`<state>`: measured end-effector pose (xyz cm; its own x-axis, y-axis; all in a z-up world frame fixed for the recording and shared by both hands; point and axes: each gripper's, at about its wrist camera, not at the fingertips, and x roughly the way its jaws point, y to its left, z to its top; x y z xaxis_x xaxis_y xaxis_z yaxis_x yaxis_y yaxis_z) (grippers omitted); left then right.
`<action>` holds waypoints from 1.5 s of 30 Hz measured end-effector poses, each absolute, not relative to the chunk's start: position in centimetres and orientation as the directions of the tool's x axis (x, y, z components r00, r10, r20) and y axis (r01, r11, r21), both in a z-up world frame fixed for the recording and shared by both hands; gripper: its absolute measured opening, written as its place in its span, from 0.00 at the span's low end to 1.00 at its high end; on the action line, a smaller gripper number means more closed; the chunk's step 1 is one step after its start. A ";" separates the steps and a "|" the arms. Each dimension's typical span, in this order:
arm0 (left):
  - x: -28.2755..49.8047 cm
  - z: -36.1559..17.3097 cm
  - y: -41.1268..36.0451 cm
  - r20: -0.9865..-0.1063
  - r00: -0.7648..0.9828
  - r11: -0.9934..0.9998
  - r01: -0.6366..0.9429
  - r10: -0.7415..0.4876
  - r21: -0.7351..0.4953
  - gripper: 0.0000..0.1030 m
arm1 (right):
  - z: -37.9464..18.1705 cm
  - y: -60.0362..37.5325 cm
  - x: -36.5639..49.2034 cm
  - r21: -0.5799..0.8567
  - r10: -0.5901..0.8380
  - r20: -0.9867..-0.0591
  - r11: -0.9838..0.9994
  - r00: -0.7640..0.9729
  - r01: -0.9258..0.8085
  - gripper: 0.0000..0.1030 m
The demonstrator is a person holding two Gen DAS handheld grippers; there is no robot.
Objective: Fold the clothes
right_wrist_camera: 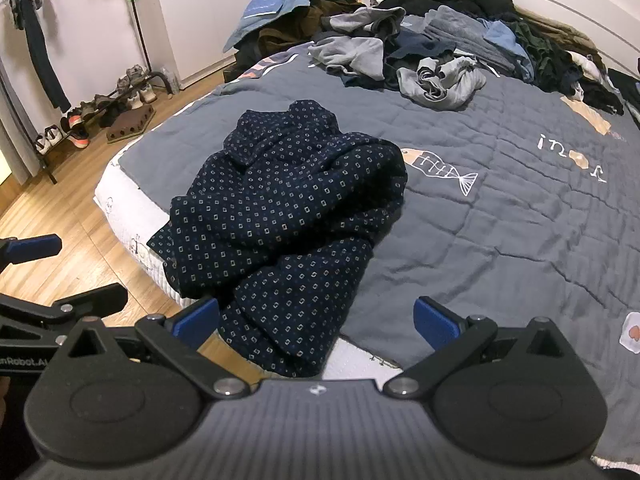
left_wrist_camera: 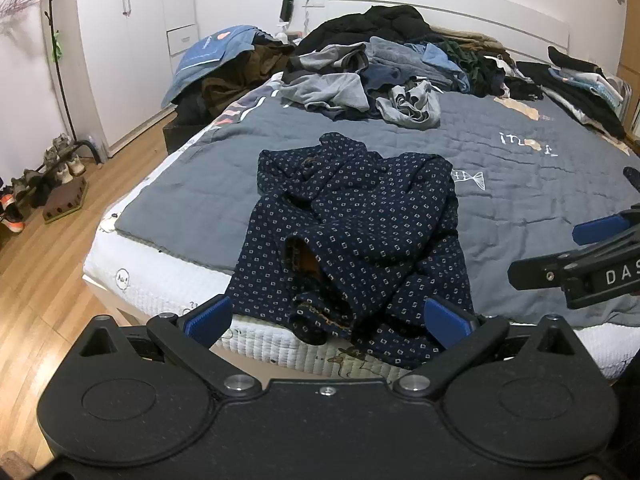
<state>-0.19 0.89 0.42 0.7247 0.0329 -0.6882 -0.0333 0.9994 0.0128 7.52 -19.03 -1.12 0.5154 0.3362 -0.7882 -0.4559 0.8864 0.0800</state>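
At the far left, a wooden floor [left_wrist_camera: 60,272] runs along the bed, with a low shoe rack [right_wrist_camera: 96,114] against the wall. Next comes the near corner of the bed [right_wrist_camera: 520,216], covered by a grey quilt. A crumpled navy shirt [left_wrist_camera: 352,236] with small square dots lies at that corner, one end spilling over the mattress edge toward the viewer, the other reaching up the bed. Its long axis runs roughly away from the grippers, leaning slightly left at the far end. The left gripper [left_wrist_camera: 328,316] hovers at the bed's edge with its blue pads spread wide, holding nothing — the shirt's hanging end sits directly ahead, between the pads but not touched. To its right, the right gripper [right_wrist_camera: 316,320] is also wide open and empty; the shirt lies ahead and to its left, with bare quilt in front of its right pad. The left gripper looks nearer the cloth and squarely in line with it, so it is likely to take hold first. Farther right and back, a pile of unfolded clothes [left_wrist_camera: 384,76] stretches across the head of the bed.
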 end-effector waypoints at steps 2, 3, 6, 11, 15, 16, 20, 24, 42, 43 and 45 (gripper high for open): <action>-0.1 0.4 0.9 -0.687 0.725 0.999 -0.034 0.035 0.015 1.00 | -1.1 -19.0 7.7 0.082 0.338 -0.787 0.887 0.516 -0.455 1.00; -0.1 0.4 0.9 -0.687 0.726 0.999 -0.034 0.036 0.016 1.00 | -1.2 -19.0 7.8 0.083 0.338 -0.787 0.887 0.516 -0.454 1.00; 0.4 0.4 1.0 -0.685 0.728 0.999 -0.037 0.036 0.013 1.00 | -1.3 -18.9 8.3 0.086 0.338 -0.788 0.888 0.515 -0.451 1.00; 1.7 0.2 1.1 -0.687 0.725 0.999 -0.043 0.040 0.013 1.00 | -1.9 -18.5 9.7 0.091 0.337 -0.795 0.889 0.505 -0.449 1.00; 3.2 0.0 1.2 -0.692 0.720 0.999 -0.045 0.045 0.019 1.00 | -2.5 -18.3 11.1 0.102 0.339 -0.800 0.890 0.495 -0.444 1.00; 3.6 -0.1 1.3 -0.695 0.717 0.999 -0.045 0.043 0.016 1.00 | -2.6 -18.3 11.6 0.106 0.339 -0.802 0.892 0.492 -0.440 1.00; 5.4 -0.8 1.6 -0.704 0.709 0.999 -0.052 0.042 0.008 1.00 | -3.3 -18.2 13.4 0.111 0.334 -0.812 0.893 0.479 -0.436 1.00; 7.4 -1.9 1.8 -0.721 0.691 0.998 -0.054 0.052 0.020 1.00 | -4.3 -18.0 15.6 0.111 0.326 -0.822 0.896 0.467 -0.430 1.00; 10.1 -5.7 4.0 -0.773 0.634 0.996 -0.083 0.030 -0.029 1.00 | -9.5 -14.8 21.7 0.289 0.458 -0.802 0.859 0.383 -0.423 0.40; 10.1 -5.6 4.1 -0.772 0.636 0.996 -0.085 0.028 -0.034 1.00 | -9.4 -14.8 21.9 0.308 0.465 -0.796 0.862 0.388 -0.402 0.28; 10.0 -5.3 4.2 -0.763 0.646 0.996 -0.083 0.021 -0.043 1.00 | -9.1 -15.4 22.2 0.341 0.480 -0.783 0.863 0.395 -0.372 0.18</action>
